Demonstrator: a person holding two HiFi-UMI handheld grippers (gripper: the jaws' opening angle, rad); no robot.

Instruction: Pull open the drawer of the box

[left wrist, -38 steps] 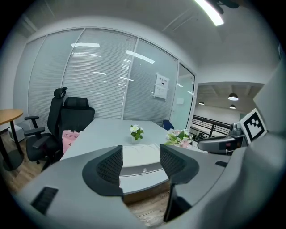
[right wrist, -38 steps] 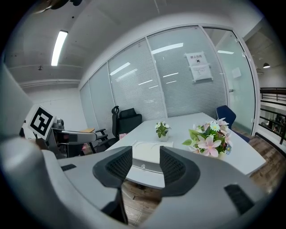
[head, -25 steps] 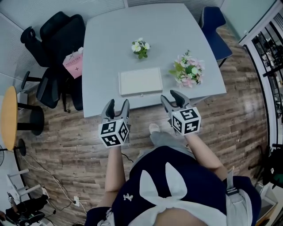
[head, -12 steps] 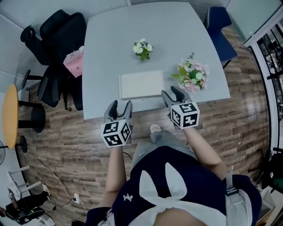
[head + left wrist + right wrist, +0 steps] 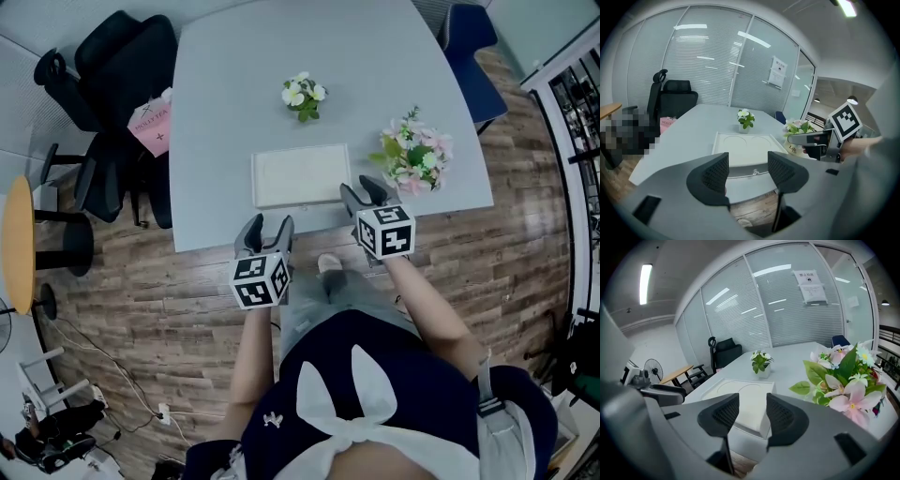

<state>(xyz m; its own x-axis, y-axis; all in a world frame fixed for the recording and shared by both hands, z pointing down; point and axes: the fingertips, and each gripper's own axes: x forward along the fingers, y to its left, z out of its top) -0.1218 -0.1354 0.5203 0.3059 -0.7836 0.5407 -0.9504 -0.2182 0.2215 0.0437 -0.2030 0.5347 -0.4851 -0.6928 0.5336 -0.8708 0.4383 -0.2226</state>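
Both tongs have been brought closer to the white box [image 5: 300,174] at the near edge of the table [image 5: 225,112], the left gripper [image 5: 265,225] and right gripper [image 5: 361,190] being held with jaws apart and empty, so its shut drawer [image 5: 745,170] is judged nearly reachable.

Matt plastics over wood-grain planks

You are looking at a smooth, matt white box [image 5: 300,175] at frame centre, lying on a matt pale-grey table [image 5: 234,75]. A wood-grain plank floor [image 5: 169,309] is showing a slight sheen at right. You are holding the left gripper [image 5: 267,225] and right gripper [image 5: 361,190], both in matt grey plastic with finely textured dark pads [image 5: 715,174].
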